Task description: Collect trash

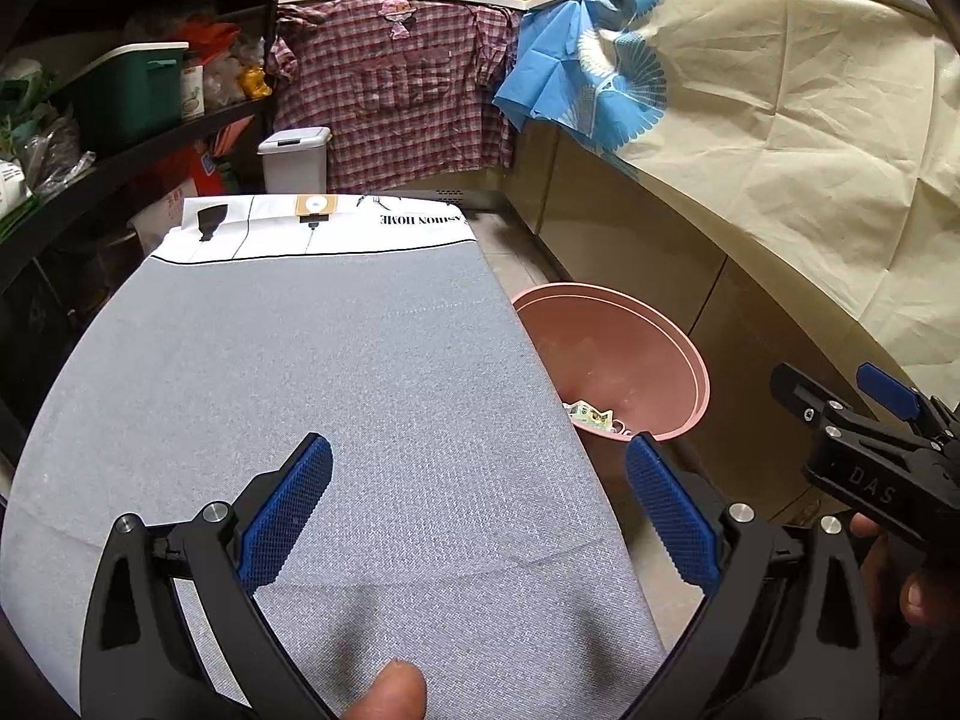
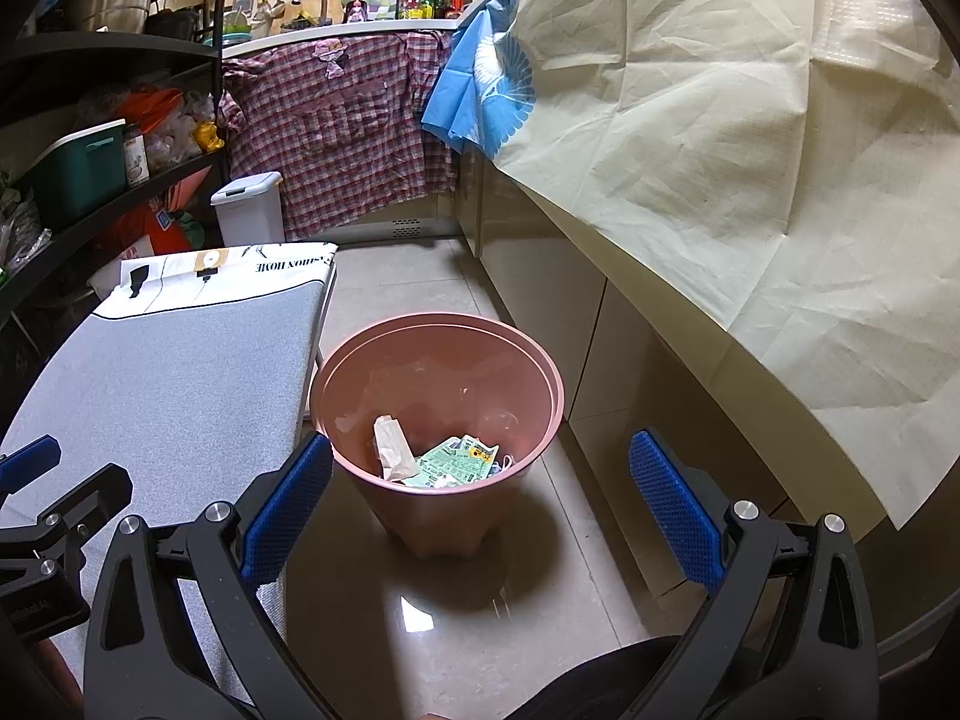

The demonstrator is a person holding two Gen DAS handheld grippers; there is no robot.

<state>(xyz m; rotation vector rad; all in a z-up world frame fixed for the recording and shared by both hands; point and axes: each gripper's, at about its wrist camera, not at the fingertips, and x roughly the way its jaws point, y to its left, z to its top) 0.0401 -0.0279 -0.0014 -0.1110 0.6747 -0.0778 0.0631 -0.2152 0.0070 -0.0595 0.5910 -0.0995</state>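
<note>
1. Left gripper: jaws spread wide, nothing between the blue pads; it hangs over the grey cloth-covered table, whose visible surface carries no trash that we can make out.
2. Right gripper: jaws likewise apart and empty; it sits above the tiled floor, pointed at the pink wastebasket.
3. Trash: a crumpled paper bag and a green printed wrapper lie at the bottom of the wastebasket; we judge the collecting largely done, though corners outside both views remain unchecked.
4. Risk, missed item: the table edge hides part of the floor beside the basket; a scrap there would go unseen; we cannot tell if one exists.
5. Risk, tipping: the wastebasket stands just beside the table; a low sweep of either gripper against its rim could topple it and spill the contents.
6. Risk, collision: the two grippers are near each other; a careless crossing could knock them together.
7. Risk, snagging: the cream sheet hangs down near the right gripper; a raised finger could catch it.
</note>
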